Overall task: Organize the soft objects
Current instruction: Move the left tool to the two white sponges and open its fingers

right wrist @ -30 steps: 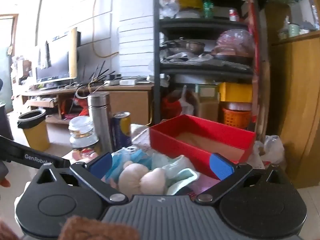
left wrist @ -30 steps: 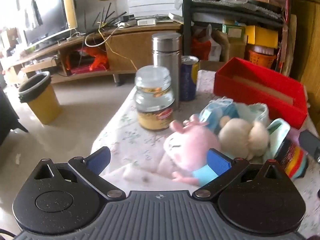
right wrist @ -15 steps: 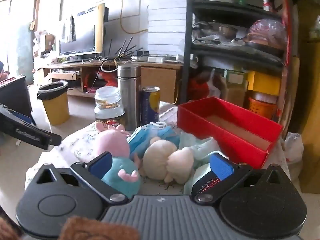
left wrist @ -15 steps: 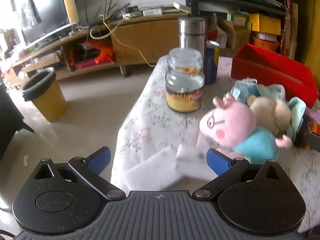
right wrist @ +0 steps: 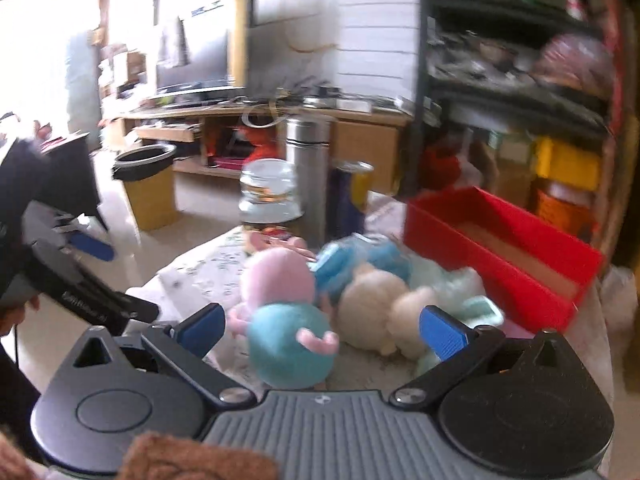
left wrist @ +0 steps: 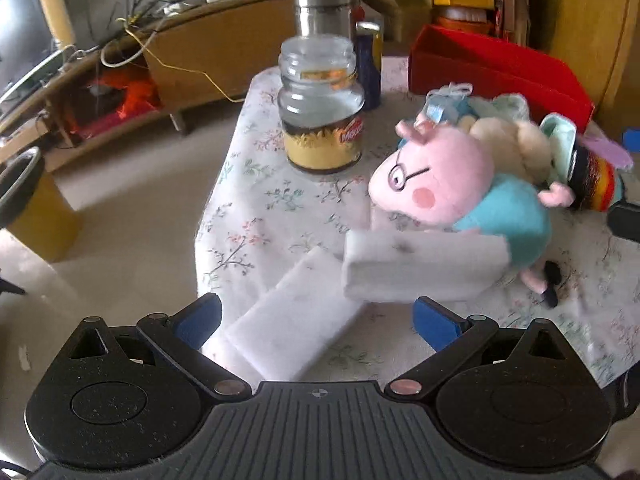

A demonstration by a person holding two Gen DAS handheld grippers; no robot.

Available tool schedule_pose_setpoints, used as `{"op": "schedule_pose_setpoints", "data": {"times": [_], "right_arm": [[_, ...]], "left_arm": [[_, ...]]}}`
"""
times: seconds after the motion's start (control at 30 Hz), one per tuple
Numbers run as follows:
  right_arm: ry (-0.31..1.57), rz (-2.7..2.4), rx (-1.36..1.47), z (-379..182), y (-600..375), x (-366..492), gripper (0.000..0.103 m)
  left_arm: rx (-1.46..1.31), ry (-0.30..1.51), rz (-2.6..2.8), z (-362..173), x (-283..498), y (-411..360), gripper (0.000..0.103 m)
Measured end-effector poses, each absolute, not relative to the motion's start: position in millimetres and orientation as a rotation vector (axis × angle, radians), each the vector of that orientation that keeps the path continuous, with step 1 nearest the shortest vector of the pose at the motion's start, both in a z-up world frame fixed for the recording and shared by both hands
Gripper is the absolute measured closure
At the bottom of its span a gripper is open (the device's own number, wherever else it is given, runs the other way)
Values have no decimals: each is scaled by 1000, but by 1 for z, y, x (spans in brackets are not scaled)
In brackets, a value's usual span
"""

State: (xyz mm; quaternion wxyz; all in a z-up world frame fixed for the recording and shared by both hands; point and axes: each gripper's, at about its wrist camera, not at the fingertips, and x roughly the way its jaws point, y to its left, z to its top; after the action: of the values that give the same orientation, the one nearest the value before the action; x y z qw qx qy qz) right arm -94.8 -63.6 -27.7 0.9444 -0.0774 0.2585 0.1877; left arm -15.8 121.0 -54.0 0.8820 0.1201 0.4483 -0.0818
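Both tongs are released and empty. The left gripper (left wrist: 316,318) should close on the near white sponge (left wrist: 294,330); the right gripper (right wrist: 320,330) should take the pig plush (right wrist: 286,312) softly for the red box (right wrist: 504,256).

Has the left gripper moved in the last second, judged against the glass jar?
Yes. The left gripper has pulled back and risen: the glass jar sits farther off, and white sponges now show.

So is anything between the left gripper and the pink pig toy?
Yes. A white foam block lies right in front of the pink pig toy, and a second flat white pad lies nearer the open left gripper. The gripper holds nothing.
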Motion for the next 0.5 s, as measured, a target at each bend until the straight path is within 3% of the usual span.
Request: {"op": "schedule_pose_setpoints", "data": {"times": [0.5], "right_arm": [[586, 485, -235, -34, -36, -77, 24]], "left_arm": [[401, 1088, -318, -105, 25, 124, 8]]}}
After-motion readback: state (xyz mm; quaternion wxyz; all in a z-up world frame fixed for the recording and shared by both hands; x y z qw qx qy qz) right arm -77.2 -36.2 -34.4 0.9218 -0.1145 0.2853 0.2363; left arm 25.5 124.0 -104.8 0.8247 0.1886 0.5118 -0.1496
